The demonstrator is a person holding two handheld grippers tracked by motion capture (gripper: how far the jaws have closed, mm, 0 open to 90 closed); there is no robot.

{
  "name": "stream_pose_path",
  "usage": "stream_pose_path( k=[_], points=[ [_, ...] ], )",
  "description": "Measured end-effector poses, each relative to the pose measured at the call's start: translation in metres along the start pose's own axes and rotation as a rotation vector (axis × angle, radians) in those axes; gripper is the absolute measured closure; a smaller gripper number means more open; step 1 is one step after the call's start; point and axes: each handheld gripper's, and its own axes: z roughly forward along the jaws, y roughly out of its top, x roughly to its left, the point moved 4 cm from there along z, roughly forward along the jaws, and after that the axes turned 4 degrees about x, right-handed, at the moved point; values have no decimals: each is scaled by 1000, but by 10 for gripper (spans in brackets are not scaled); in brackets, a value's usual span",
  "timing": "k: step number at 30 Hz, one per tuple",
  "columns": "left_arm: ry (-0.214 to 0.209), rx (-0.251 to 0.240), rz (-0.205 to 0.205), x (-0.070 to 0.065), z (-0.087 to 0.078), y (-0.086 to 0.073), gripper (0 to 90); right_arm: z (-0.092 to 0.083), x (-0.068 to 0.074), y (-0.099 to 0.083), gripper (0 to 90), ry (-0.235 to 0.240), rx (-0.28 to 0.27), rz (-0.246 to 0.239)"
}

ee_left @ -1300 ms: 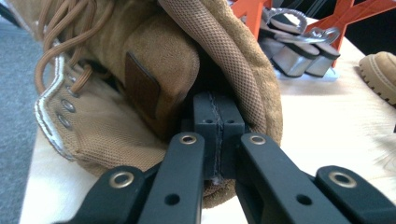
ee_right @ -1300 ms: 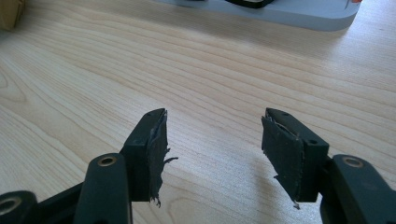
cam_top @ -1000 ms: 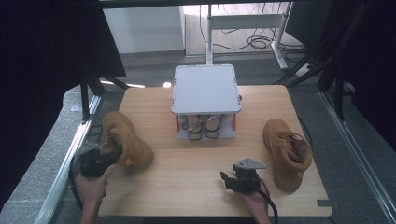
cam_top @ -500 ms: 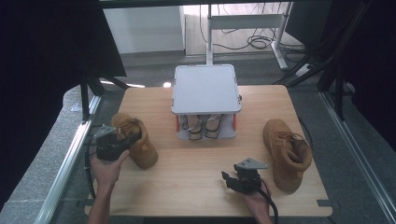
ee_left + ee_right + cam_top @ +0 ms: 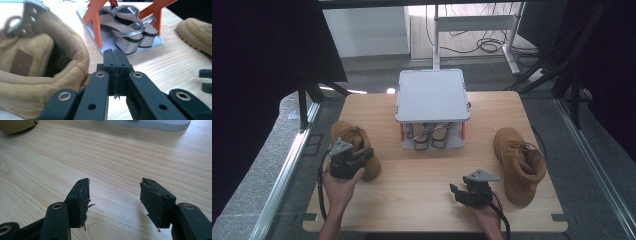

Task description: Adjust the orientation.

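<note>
On the wooden bench point(image 5: 412, 195) the left gripper point(image 5: 362, 161) sits near the left edge with its jaws pressed flat together, nothing between them. In the left gripper view the closed tips point(image 5: 115, 58) lie just beside the padded collar of the left boot point(image 5: 37, 65), to its right; whether they touch it I cannot tell. That tan boot point(image 5: 354, 142) stands close to the bench's left edge, about midway between front and back, leaving little wood between it and that edge.

The right gripper point(image 5: 462, 192) rests low near the front edge, right of centre, its jaws spread wide and empty over bare wood point(image 5: 113, 192).

The right boot point(image 5: 519, 162) lies near the right edge, its toe pointing towards the front right corner. A grey shoe rack point(image 5: 432, 95) on orange legs stands at the middle of the back edge, with a pair of heeled sandals point(image 5: 428, 136) on its lower shelf.

The widest open stretch of bench runs along the front, between the two boots and before the rack.
</note>
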Motion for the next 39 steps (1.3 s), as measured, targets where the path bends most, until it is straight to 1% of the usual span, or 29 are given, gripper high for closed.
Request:
stream_pose_path(
  k=[2, 5, 6, 7, 8, 9, 10, 11, 12, 13, 14, 15, 16, 17, 18, 23, 26, 29, 33, 37, 39],
  points=[
    [13, 5, -13, 0, 9, -4, 893, 0, 0, 0, 407, 0, 0, 0],
    [60, -1, -27, 2, 23, -11, 898, 0, 1, -1, 407, 5, 2, 6],
    [60, -1, -27, 2, 23, -11, 898, 0, 1, -1, 406, 11, 4, 9],
    [78, 3, -36, 3, 31, -16, 898, 0, 1, -1, 405, 19, 5, 11],
    [78, 3, -36, 3, 31, -16, 899, 0, 2, -1, 405, 23, 4, 13],
    [88, -1, -35, 3, 33, -17, 899, 0, 2, -1, 405, 23, 3, 12],
    [112, -7, -31, 3, 36, -18, 899, 1, 2, -1, 405, 23, 3, 11],
    [112, -7, -31, 3, 36, -18, 899, 1, 2, -1, 405, 23, 3, 11],
    [136, -14, -19, 2, 37, -19, 899, 1, 2, -1, 405, 23, 2, 12],
    [136, -14, -19, 2, 37, -19, 899, 1, 2, -1, 405, 23, 2, 12],
    [165, -12, 1, 1, 38, -19, 899, 1, 2, -1, 404, 23, 4, 10],
    [179, -9, 11, 0, 38, -20, 899, 1, 2, -1, 404, 24, 5, 10],
    [188, -6, 17, 0, 39, -21, 899, 1, 2, -2, 404, 24, 5, 10],
    [188, -6, 17, 0, 39, -21, 899, 1, 2, -2, 404, 24, 5, 10],
    [201, 1, 27, 1, 39, -22, 900, 1, 2, -2, 404, 24, 4, 12],
    [206, -6, 36, 1, 39, -25, 900, 0, 2, -1, 405, 24, 0, 16],
    [203, 3, 45, 2, 37, -27, 900, 0, 1, -1, 404, 23, -3, 17],
    [197, -3, 41, 3, 35, -29, 900, 0, 0, -1, 404, 22, -3, 19],
    [196, 0, 44, 5, 29, -33, 900, -1, 0, -1, 405, 22, -4, 21],
    [188, 10, 46, 9, 18, -39, 900, -2, -1, -1, 405, 25, -7, 27],
    [179, 16, 37, 14, 8, -44, 900, -2, -1, -1, 405, 25, -4, 27]
  ],
)
